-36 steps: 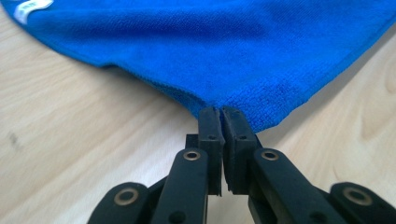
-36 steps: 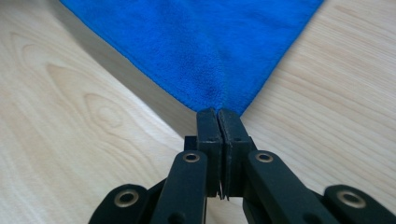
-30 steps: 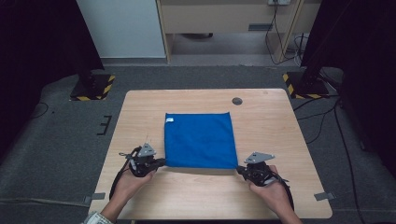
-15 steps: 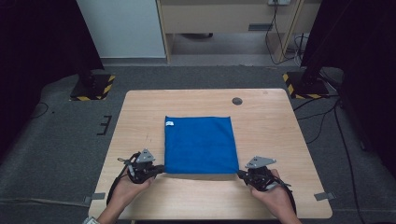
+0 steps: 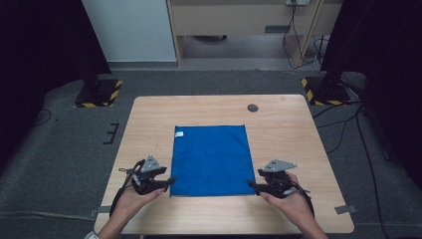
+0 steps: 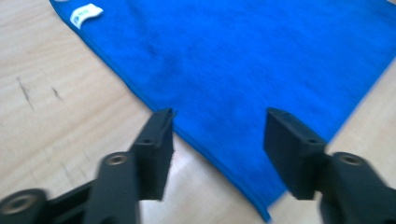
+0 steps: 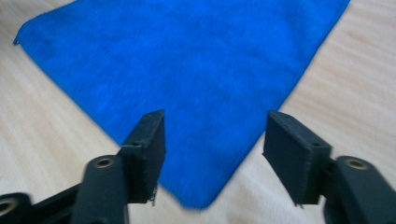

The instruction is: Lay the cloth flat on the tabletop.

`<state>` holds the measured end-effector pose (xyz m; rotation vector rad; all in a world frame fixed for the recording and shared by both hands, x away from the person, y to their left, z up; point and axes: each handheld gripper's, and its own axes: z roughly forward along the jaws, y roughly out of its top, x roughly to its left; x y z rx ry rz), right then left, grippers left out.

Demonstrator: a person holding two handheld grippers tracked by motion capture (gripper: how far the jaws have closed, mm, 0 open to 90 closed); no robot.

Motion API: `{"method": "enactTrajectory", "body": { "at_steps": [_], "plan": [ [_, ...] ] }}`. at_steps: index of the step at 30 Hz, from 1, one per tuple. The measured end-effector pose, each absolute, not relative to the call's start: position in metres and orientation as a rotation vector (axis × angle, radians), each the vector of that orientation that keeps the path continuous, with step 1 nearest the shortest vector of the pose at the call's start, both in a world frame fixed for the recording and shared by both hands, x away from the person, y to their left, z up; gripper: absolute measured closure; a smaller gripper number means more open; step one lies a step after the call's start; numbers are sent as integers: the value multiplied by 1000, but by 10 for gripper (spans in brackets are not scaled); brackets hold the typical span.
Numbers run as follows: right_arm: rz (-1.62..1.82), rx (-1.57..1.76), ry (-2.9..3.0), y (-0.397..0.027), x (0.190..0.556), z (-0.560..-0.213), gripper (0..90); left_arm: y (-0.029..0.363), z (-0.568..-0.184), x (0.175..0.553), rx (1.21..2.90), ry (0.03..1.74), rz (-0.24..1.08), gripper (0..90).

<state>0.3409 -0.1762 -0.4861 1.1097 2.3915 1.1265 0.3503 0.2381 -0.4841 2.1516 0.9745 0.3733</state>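
A blue cloth (image 5: 211, 159) lies flat on the wooden table (image 5: 278, 129), with a small white label (image 5: 179, 133) at its far left corner. My left gripper (image 5: 169, 182) sits at the cloth's near left corner. Its jaws have just been opening and stand apart over the cloth's edge (image 6: 219, 140), pressing on nothing. My right gripper (image 5: 252, 185) sits at the near right corner. Its jaws have also just been opening, and the cloth's corner (image 7: 205, 154) lies on the table between them, free of the pads.
A dark round grommet (image 5: 253, 107) is set in the table near its far edge. Yellow-and-black striped stand bases (image 5: 99, 94) rest on the grey floor at both far sides. A cabinet and cables stand beyond the table.
Both grippers were shut on the cloth's near corners and now stand open, with the corners released flat on the table. The hands have hardly moved.
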Motion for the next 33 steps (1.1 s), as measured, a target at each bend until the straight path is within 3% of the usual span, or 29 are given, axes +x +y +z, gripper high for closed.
{"method": "enactTrajectory", "body": {
  "at_steps": [4, 15, 20, 33],
  "plan": [
    [1131, 1105, 2383, -169, 356, -487, 314, 235, -486, 370, 2147, 971, 366, 293],
    [1132, 1110, 2381, -148, 390, -495, 179, 222, -488, 420, 2138, 955, 357, 128],
    [1128, 1107, 2389, -135, 399, -497, 133, 216, -486, 435, 2136, 944, 346, 84],
    [1108, 1033, 2442, -99, 411, -493, 105, 208, -481, 465, 2123, 972, 357, 72]
  ]
}}
